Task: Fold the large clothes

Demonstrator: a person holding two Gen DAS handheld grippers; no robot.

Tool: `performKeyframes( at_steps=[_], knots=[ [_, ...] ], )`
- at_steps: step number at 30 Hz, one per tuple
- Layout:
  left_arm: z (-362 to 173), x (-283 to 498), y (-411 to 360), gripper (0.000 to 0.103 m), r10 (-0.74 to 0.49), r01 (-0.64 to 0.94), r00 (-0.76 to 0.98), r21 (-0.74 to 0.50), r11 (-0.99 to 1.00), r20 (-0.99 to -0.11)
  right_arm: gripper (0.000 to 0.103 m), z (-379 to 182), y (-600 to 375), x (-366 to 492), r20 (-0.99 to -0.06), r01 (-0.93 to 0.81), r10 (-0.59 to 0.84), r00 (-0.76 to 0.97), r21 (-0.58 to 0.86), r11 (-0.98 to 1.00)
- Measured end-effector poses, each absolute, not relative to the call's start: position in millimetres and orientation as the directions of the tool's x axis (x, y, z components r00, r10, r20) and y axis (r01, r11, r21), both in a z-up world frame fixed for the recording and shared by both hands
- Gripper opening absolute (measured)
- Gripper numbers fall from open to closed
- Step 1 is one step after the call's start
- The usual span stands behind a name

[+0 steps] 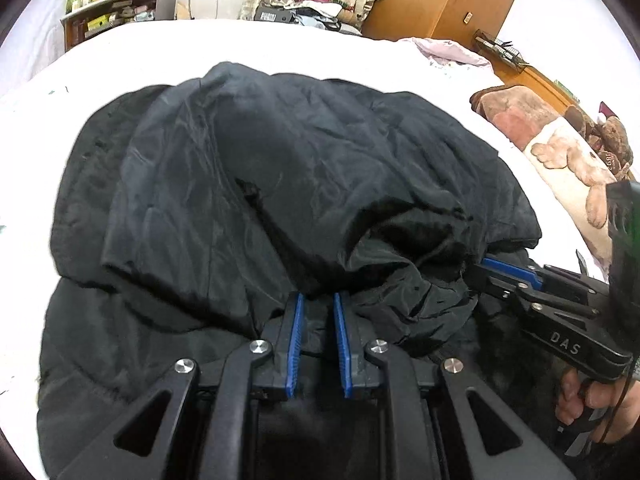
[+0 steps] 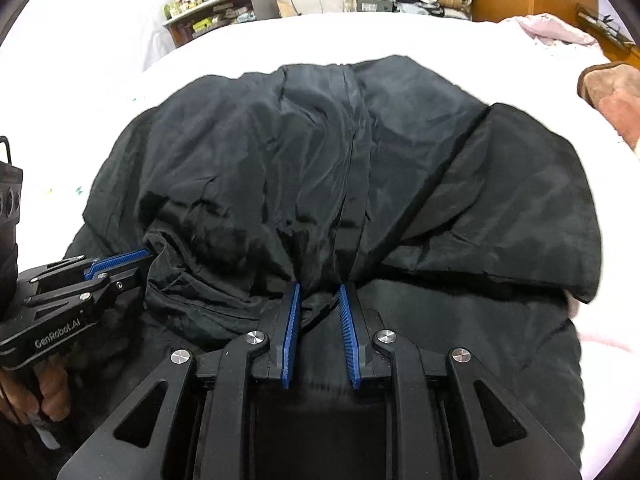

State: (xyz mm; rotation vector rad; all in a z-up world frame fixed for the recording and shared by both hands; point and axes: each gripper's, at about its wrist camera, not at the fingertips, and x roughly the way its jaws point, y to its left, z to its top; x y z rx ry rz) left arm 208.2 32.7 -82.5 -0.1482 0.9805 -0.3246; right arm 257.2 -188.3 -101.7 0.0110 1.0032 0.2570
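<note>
soft, slippery, bulky black coat (image 2: 320,168) on white bed (image 2: 248,48). left gripper (image 1: 319,300) and right gripper (image 2: 319,292) narrow, pinching bunched hem. best held by thick seams.

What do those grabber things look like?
Each hand-held gripper is black plastic with silver bolts and two ridged blue finger pads. The left hand-held gripper says GenRobot.AI in white; the right hand-held gripper says DAS, with a thin dark cable.
</note>
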Motion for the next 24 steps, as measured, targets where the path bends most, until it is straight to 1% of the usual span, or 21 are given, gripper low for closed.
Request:
performKeyframes(
  at_steps=[4, 6, 8, 10, 15, 16, 18, 24],
  knots=[
    [-66.5, 184.6, 36.1, 0.017, -0.340, 0.216, 0.537, -0.263, 0.940, -0.772, 0.022, -79.0, -191.9, 231.9, -0.809, -0.217, 0.222, 0.544, 0.120, 0.969],
    [-57.1, 169.8, 38.1, 0.017, -0.343, 0.220, 0.553, -0.264, 0.939, -0.760, 0.024, -67.4, -195.8, 215.6, -0.795, -0.216, 0.229, 0.561, 0.126, 0.968],
    [-47.6, 156.5, 38.7, 0.017, -0.339, 0.220, 0.568, -0.259, 0.940, -0.750, 0.033, -58.6, -199.1, 200.3, -0.784, -0.215, 0.237, 0.574, 0.135, 0.967],
    [-39.1, 143.4, 40.8, 0.017, -0.337, 0.222, 0.582, -0.254, 0.941, -0.740, 0.035, -50.7, -202.3, 185.5, -0.774, -0.214, 0.243, 0.585, 0.142, 0.967],
    [-21.5, 111.7, 46.9, 0.018, -0.319, 0.215, 0.607, -0.236, 0.948, -0.728, 0.036, -36.4, -209.3, 152.9, -0.760, -0.221, 0.251, 0.599, 0.144, 0.965],
    [-18.3, 105.5, 48.7, 0.020, -0.316, 0.212, 0.610, -0.235, 0.949, -0.727, 0.036, -32.7, -209.1, 144.3, -0.758, -0.228, 0.252, 0.601, 0.140, 0.964],
    [-11.9, 93.0, 52.8, 0.029, -0.308, 0.201, 0.619, -0.234, 0.951, -0.722, 0.036, -29.7, -207.3, 134.6, -0.759, -0.228, 0.245, 0.603, 0.130, 0.965],
    [2.5, 57.9, 59.8, 0.030, -0.284, 0.190, 0.640, -0.211, 0.959, -0.714, 0.036, -18.4, -208.3, 98.1, -0.752, -0.227, 0.253, 0.609, 0.141, 0.964]
  ],
)
